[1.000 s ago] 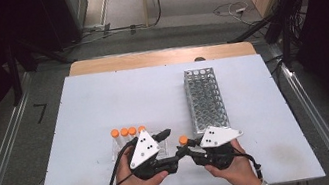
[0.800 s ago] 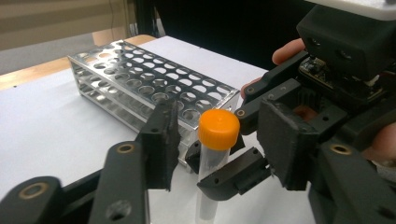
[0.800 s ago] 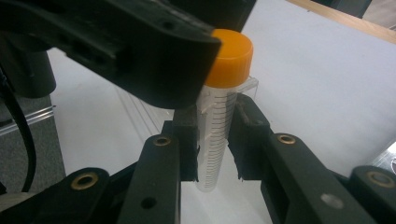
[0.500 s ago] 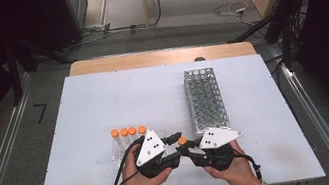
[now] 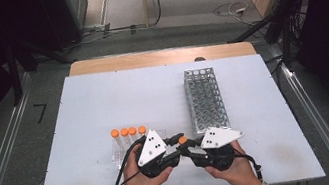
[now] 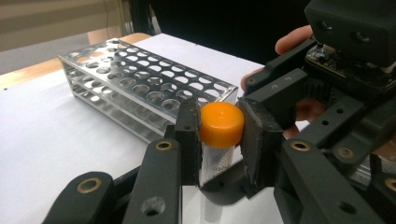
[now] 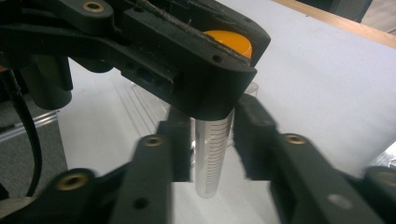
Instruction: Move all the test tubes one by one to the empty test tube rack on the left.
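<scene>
Near the front edge of the white table (image 5: 102, 98), the left gripper (image 6: 218, 140) has just closed its jaws and is clamped on the orange cap of a clear tube (image 6: 220, 125), held upright above the surface. The right gripper (image 7: 212, 140) has just been opening; its pads stand just off the tube's graduated barrel, which hangs between them (those markings are legible in the right gripper view). A perforated metal rack (image 5: 205, 98) stands just behind the right hand, toward the right edge. Four more orange-capped tubes (image 5: 128, 131) lie in a clear tray left of the grippers.
</scene>
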`<state>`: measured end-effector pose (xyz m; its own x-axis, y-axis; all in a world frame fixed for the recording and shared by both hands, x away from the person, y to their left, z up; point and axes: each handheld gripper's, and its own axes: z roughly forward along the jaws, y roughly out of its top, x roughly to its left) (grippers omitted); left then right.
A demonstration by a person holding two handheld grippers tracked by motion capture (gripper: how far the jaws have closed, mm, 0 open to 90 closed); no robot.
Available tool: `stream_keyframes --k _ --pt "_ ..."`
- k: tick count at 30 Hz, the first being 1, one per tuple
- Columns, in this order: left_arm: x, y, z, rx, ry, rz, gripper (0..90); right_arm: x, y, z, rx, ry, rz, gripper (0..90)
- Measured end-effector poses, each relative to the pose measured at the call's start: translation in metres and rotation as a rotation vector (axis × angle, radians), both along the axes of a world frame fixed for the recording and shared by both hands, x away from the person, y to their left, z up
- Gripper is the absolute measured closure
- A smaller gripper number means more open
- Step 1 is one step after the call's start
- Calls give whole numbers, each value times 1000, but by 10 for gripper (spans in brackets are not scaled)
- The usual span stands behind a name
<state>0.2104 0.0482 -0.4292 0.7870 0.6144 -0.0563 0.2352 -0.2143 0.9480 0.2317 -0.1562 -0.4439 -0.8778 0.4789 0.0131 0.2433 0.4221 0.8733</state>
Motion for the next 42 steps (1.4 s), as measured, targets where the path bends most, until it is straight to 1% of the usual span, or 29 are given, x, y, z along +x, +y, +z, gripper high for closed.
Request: stream_keyframes --k 2,3,6,8,9,11,13,17,21,24,26,29,33,35,37,42 --pt "0 1 2 -8 -3 7 708 2 -1 0 16 32 10 448" --pt "1 1 4 -8 -9 9 708 2 -2 -1 31 34 4 415" --pt "3 6 11 -24 -24 23 708 3 -5 -2 50 34 -17 284" --pt "4 10 17 -34 -32 46 708 4 -8 -2 62 40 -28 275" --pt "5 12 19 -42 -31 56 708 5 -9 -2 67 48 -22 274" --pt "8 17 24 -47 -31 74 708 6 -12 -3 78 53 -28 274" --pt "9 22 26 -55 -27 89 708 6 -14 -2 79 58 -34 274" --pt "13 34 32 -75 -33 120 708 6 -16 -2 84 58 -34 276" --pt "16 43 35 -91 -40 143 708 6 -16 -2 83 60 -34 278" --pt "20 48 35 -78 -45 169 708 6 -16 -3 81 61 -36 280" --pt "22 51 34 -79 -48 184 708 6 -17 -3 81 62 -40 280" --pt "24 55 33 -71 -54 209 708 7 -18 -3 80 61 -41 280" --pt "25 59 32 -67 -51 221 708 7 -18 -4 73 62 -47 283" --pt "26 60 30 -50 -54 233 708 6 -19 -4 74 64 -47 284" --pt "27 61 29 -46 -50 239 708 6 -20 -4 76 62 -47 284" --pt "27 63 26 -22 -54 253 708 6 -22 -4 77 65 -52 288"
